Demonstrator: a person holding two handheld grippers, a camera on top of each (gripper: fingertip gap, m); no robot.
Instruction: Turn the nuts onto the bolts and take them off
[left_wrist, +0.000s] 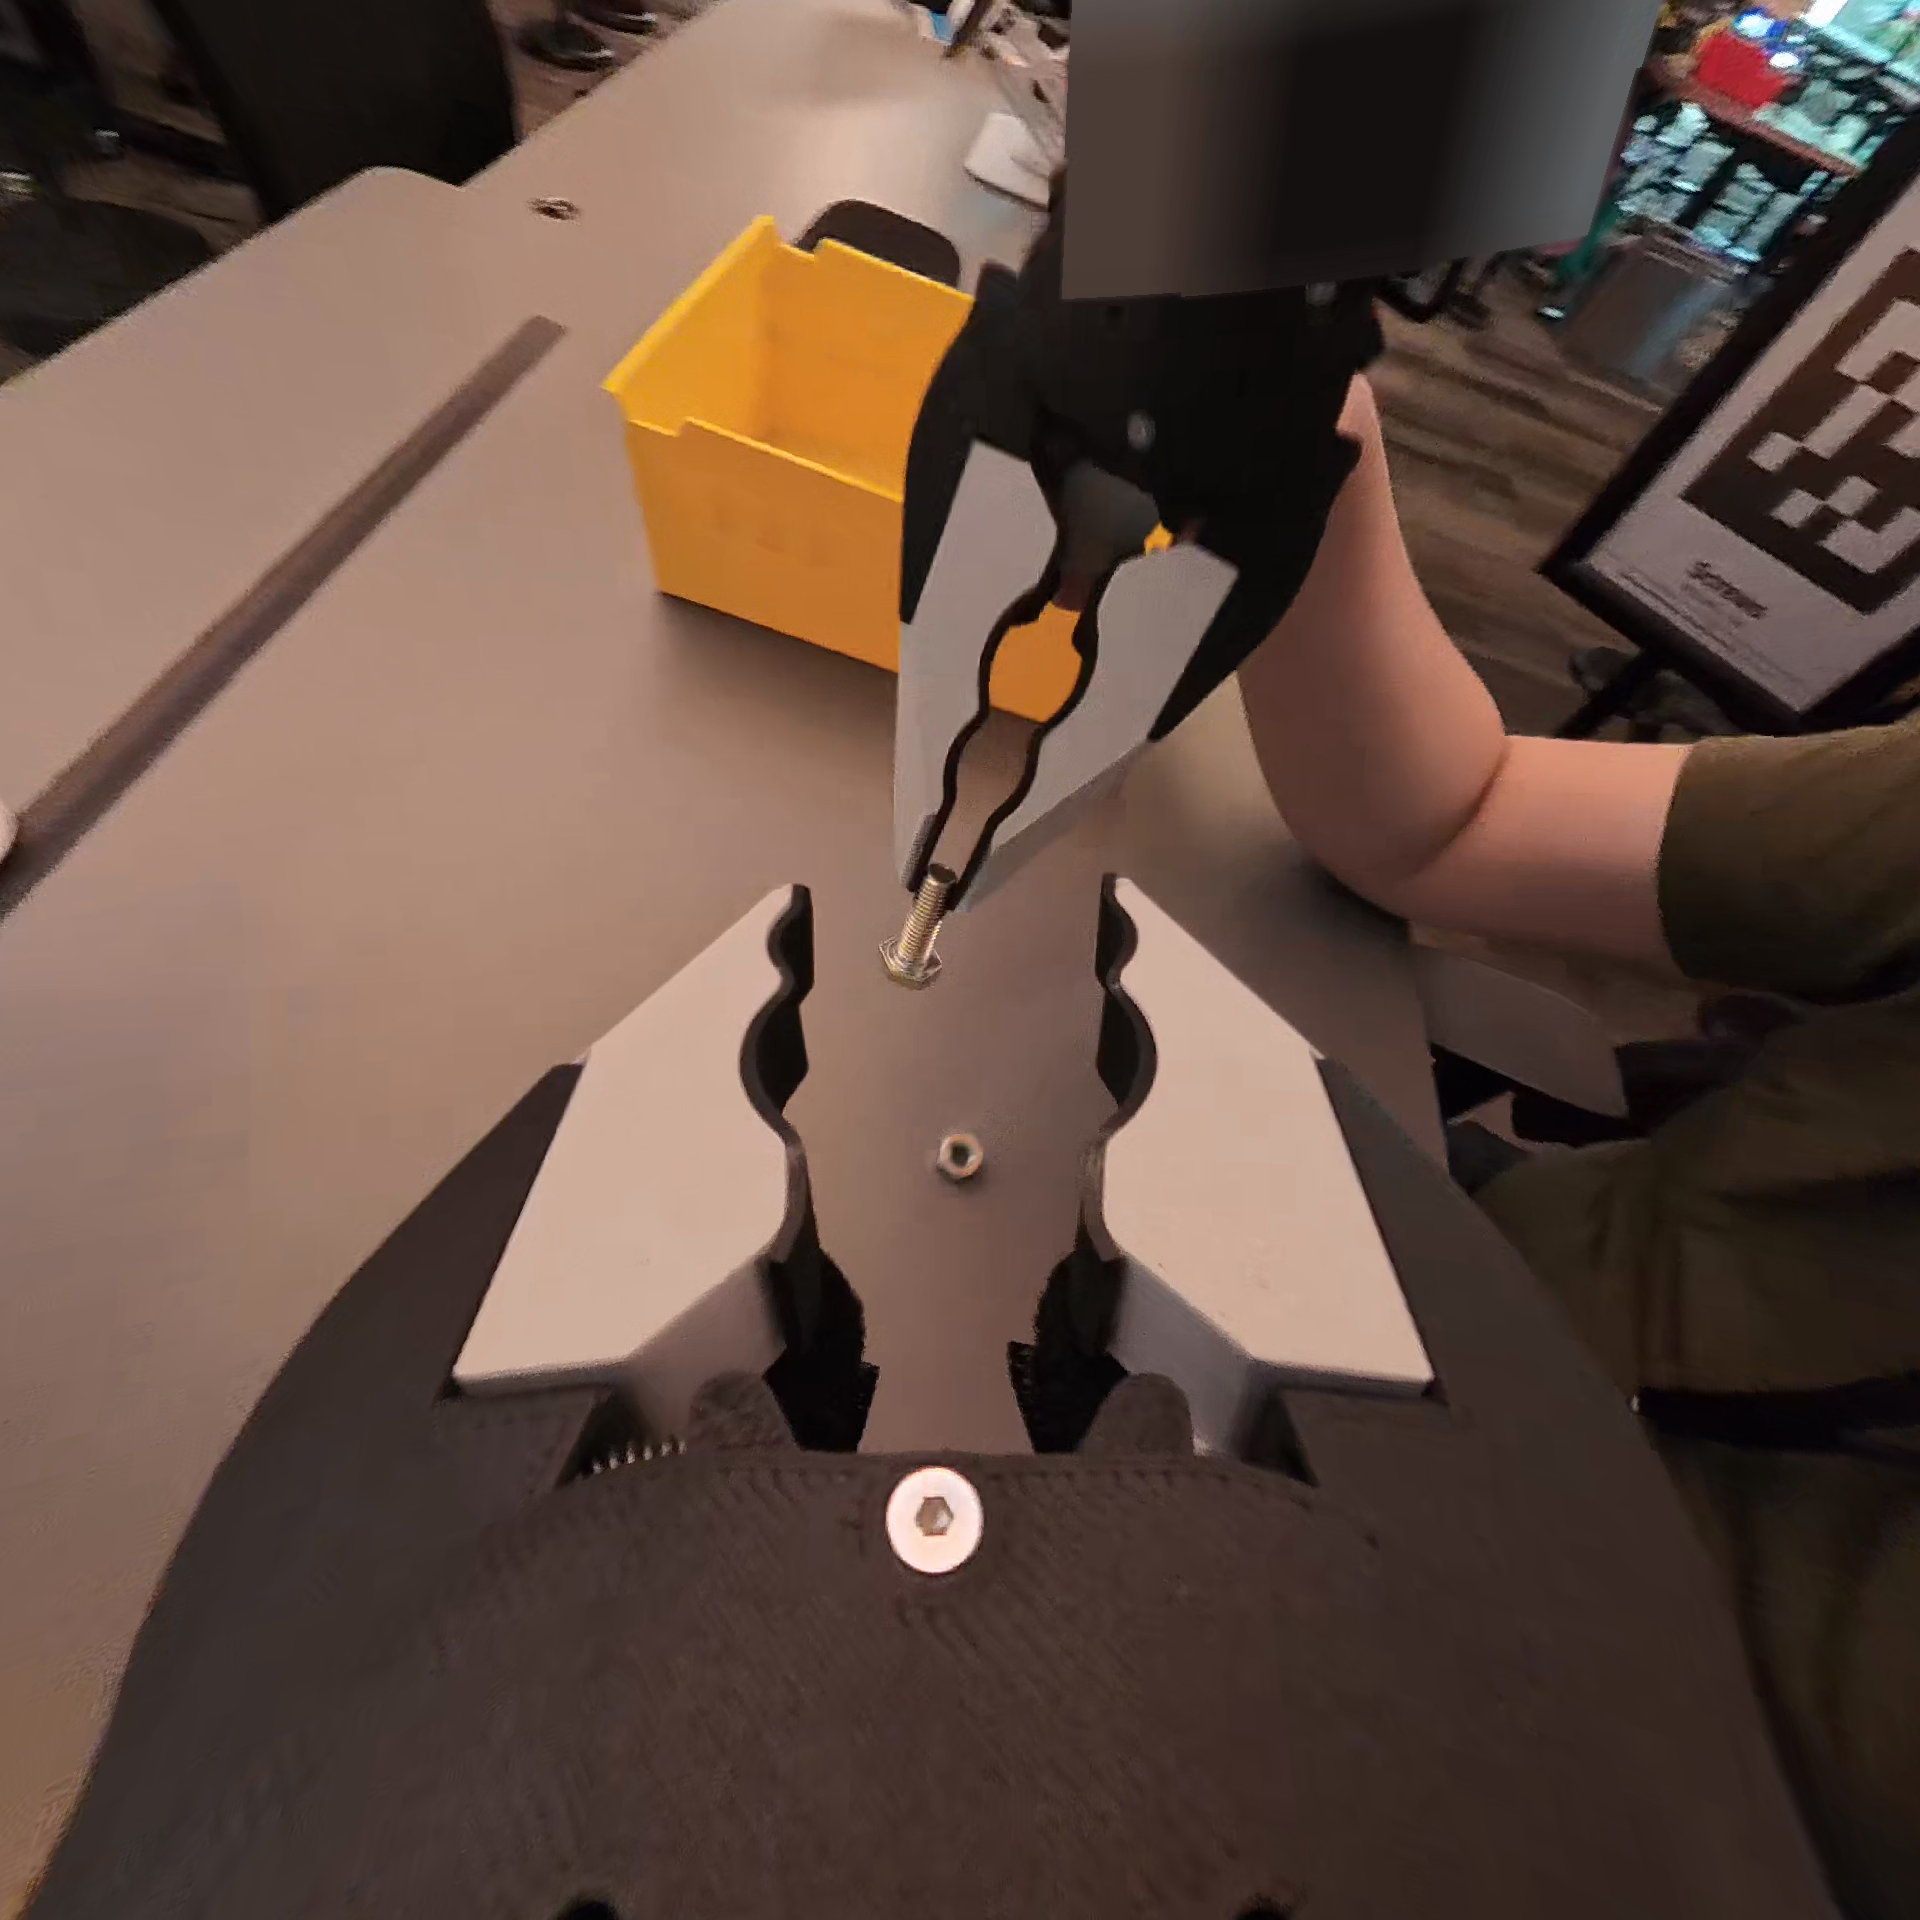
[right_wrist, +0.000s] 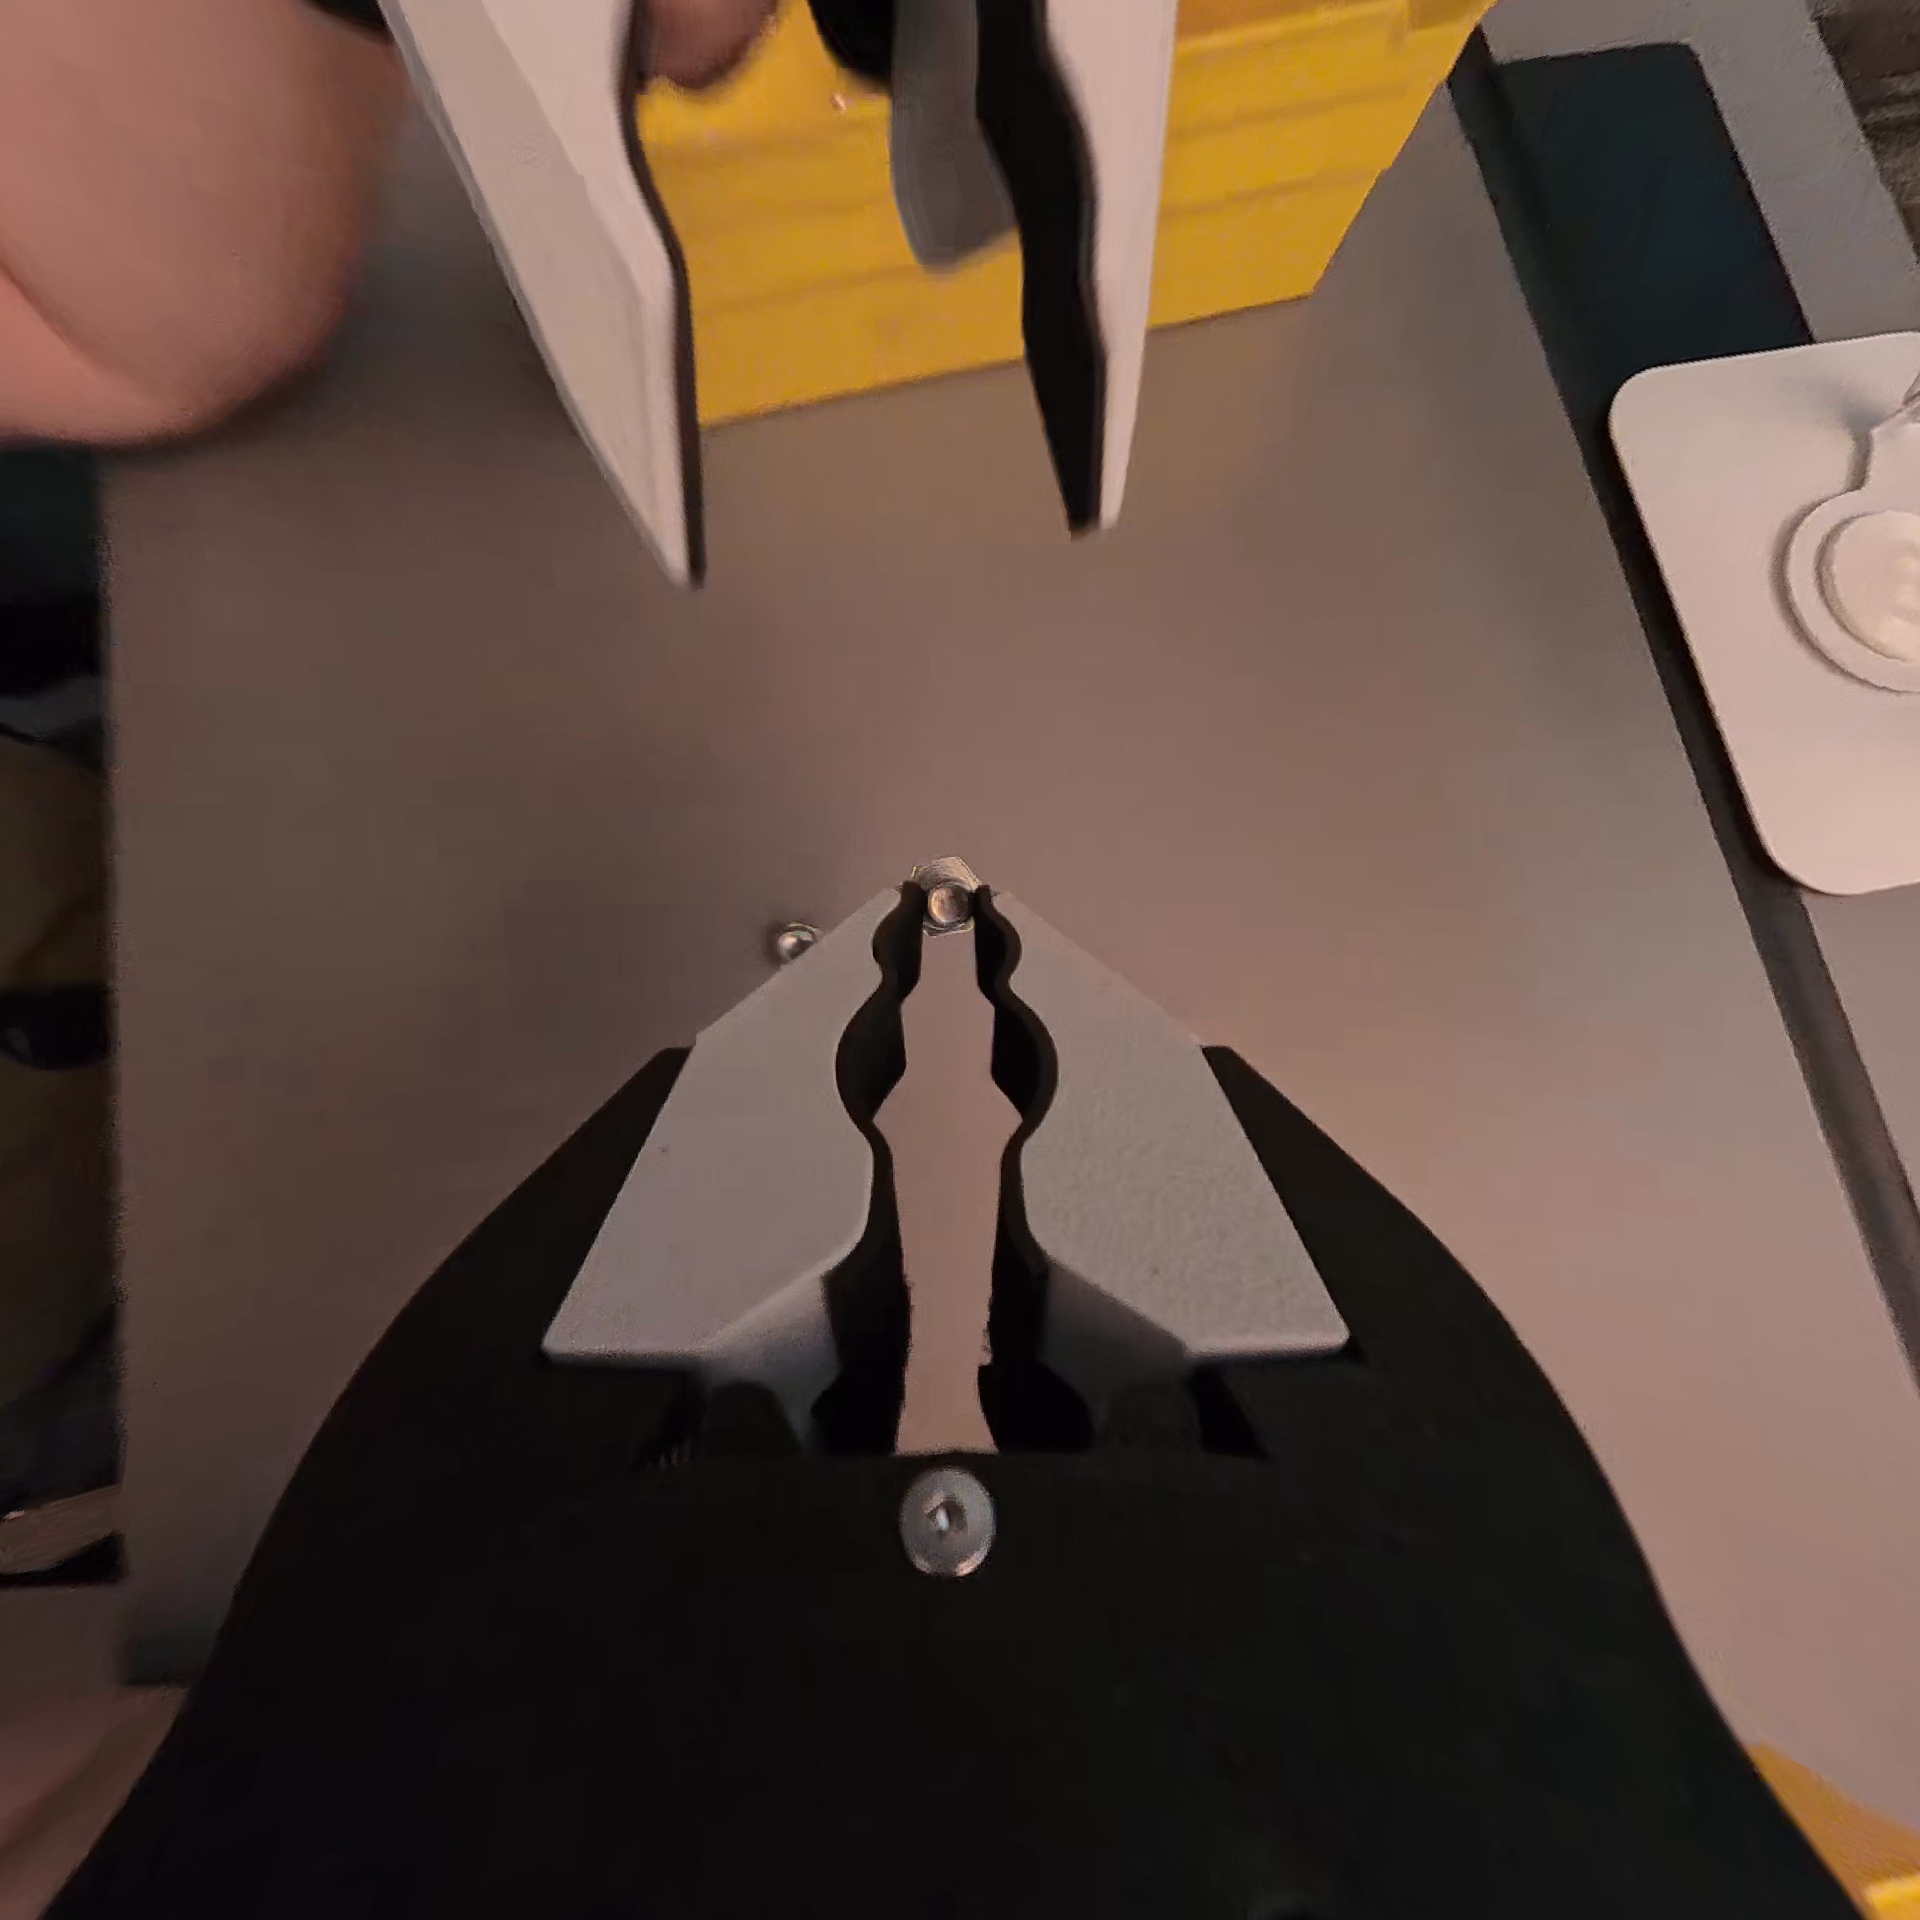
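A silver bolt (left_wrist: 921, 930) stands head-down on the grey table, threaded end up. My right gripper (left_wrist: 940, 883) comes down from above and is shut on the bolt's threaded tip; in the right wrist view the bolt (right_wrist: 943, 902) sits end-on between the tips of this gripper (right_wrist: 943, 906). A loose nut (left_wrist: 958, 1155) lies flat on the table between the fingers of my left gripper (left_wrist: 954, 902), which is open and empty. The nut (right_wrist: 793, 940) shows left of the right gripper's tips. The left gripper (right_wrist: 883, 551) hangs open at the top of the right wrist view.
A yellow open bin (left_wrist: 769, 457) stands behind the bolt, also in the right wrist view (right_wrist: 831, 312). A person's bare forearm (left_wrist: 1423, 707) rests on the table at right. A white pad (right_wrist: 1787, 623) lies at the right edge. A dark groove (left_wrist: 270, 613) runs along the left. The left gripper's tips are roughly 6 cm from the right gripper's.
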